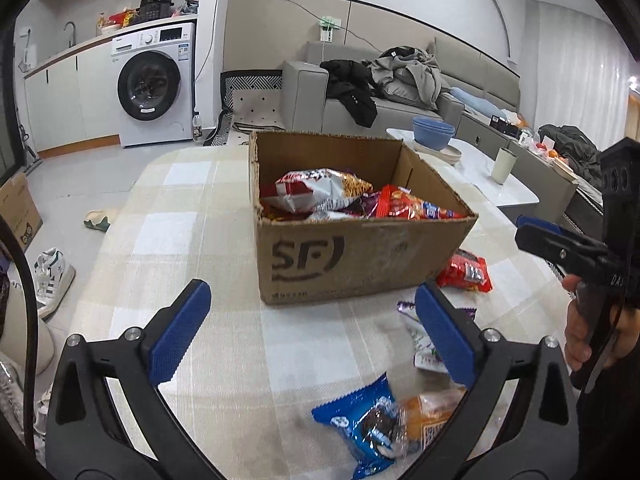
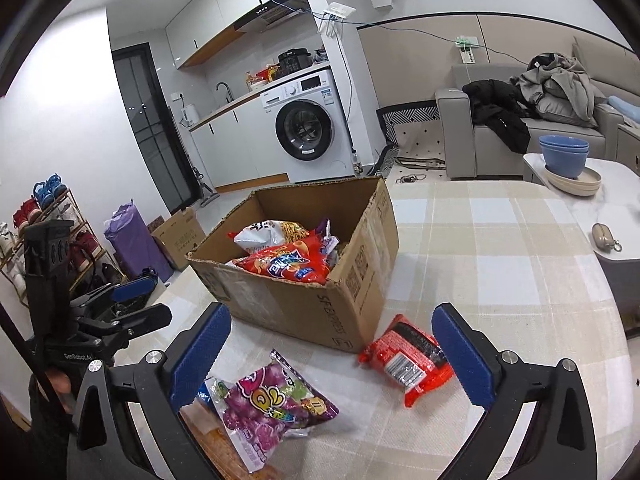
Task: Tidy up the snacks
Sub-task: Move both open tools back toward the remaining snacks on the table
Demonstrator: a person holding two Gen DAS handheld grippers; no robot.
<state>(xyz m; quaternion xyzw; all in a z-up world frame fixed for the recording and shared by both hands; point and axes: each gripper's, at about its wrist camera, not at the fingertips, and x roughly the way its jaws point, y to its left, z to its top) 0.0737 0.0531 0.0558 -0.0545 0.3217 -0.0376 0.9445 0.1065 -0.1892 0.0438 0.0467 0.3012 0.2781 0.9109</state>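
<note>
An open cardboard box stands on the checked tablecloth and holds several snack bags; it also shows in the right wrist view. My left gripper is open and empty, above a blue cookie pack and an orange pack. A red pack lies right of the box. My right gripper is open and empty, with a purple candy bag under its left finger and the red pack by its right finger.
A white side table with blue bowls and a cup stands to the right. A sofa with clothes is behind. The right gripper shows in the left wrist view. Shoes and a floor box lie left.
</note>
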